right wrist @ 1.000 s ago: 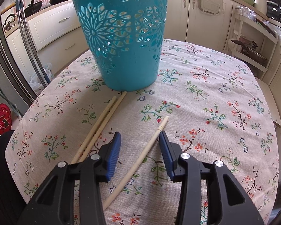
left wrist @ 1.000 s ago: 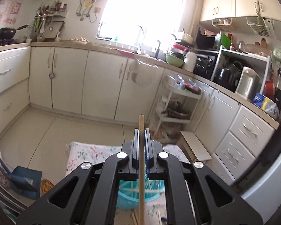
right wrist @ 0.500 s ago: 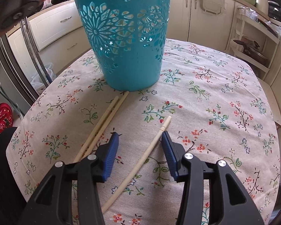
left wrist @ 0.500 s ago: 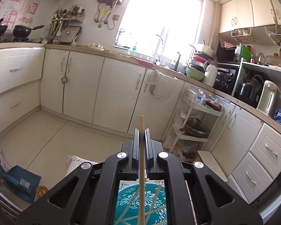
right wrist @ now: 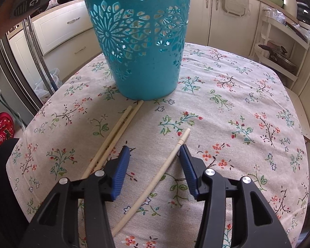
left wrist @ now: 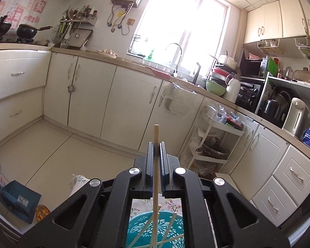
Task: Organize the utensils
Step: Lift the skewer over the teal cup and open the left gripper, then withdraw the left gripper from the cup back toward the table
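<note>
My left gripper (left wrist: 156, 144) is shut on a wooden chopstick (left wrist: 156, 134) that stands upright between its pads. The stick's lower end hangs inside the teal cut-out basket (left wrist: 137, 225), where several chopsticks (left wrist: 171, 223) lean. In the right wrist view the same basket (right wrist: 142, 47) stands on the floral tablecloth (right wrist: 237, 103). My right gripper (right wrist: 154, 147) is open low over the cloth. A pale chopstick (right wrist: 167, 163) lies between its blue pads, ungripped. A pair of chopsticks (right wrist: 117, 132) lies just left of it, tips at the basket's foot.
Kitchen cabinets (left wrist: 117, 103), a sink counter and a white trolley (left wrist: 215, 142) ring the table. A blue dustpan (left wrist: 18, 202) rests on the floor at left. A dark part of the left-hand tool (right wrist: 31, 0) shows above the basket's left side.
My left gripper has carried its chopstick forward and down until it stands over the basket. The right gripper's jaws have widened a little around the pale chopstick.
</note>
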